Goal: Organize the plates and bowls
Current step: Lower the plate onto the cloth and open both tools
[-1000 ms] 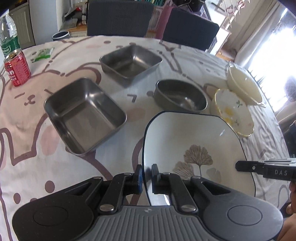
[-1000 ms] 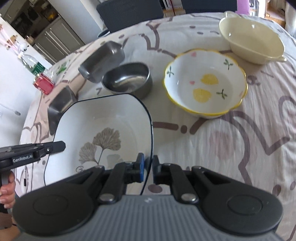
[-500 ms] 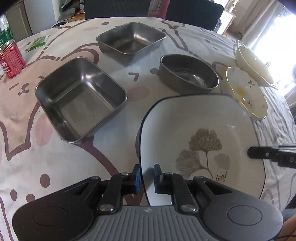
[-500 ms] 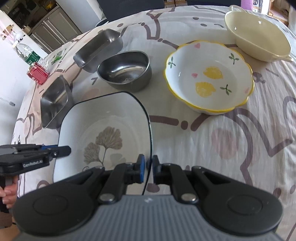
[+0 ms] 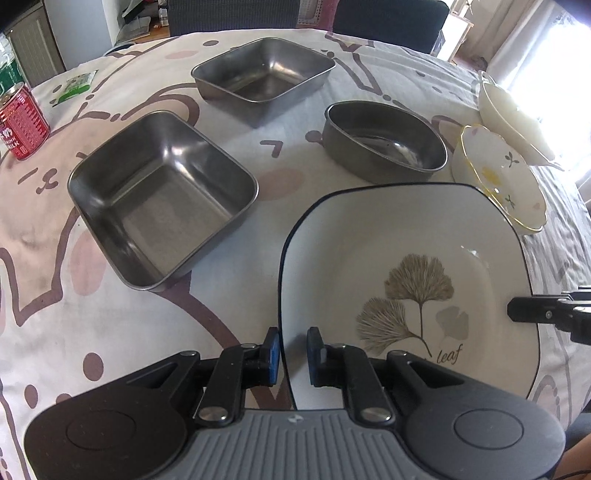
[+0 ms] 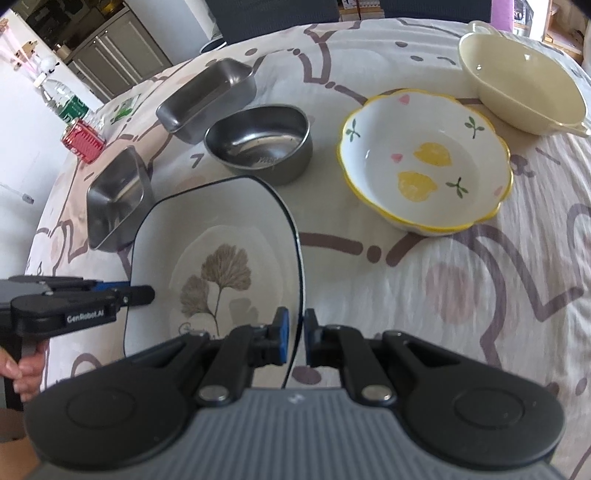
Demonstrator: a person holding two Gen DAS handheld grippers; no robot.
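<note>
A white square plate with a leaf print (image 5: 406, 266) (image 6: 221, 243) lies on the tablecloth at the near side. My left gripper (image 5: 293, 352) stands around its left rim, jaws a little apart from it. My right gripper (image 6: 297, 339) stands around its right rim, jaws slightly parted. Beyond are a large steel square pan (image 5: 159, 195) (image 6: 118, 195), a smaller steel square pan (image 5: 262, 74) (image 6: 207, 96), a steel oval bowl (image 5: 384, 140) (image 6: 262, 140), a lemon-print bowl (image 5: 502, 177) (image 6: 424, 162) and a cream bowl (image 5: 513, 107) (image 6: 517, 81).
A red can (image 5: 20, 125) (image 6: 83, 142) and a green-labelled bottle (image 6: 70, 103) stand at the far left edge of the round table (image 5: 110, 332), with a small green packet (image 5: 75, 85) nearby. Dark chairs (image 5: 236, 14) stand behind the table.
The plate has come down from a lifted position onto the cloth. Both grippers' jaws have opened a little around its rims.
</note>
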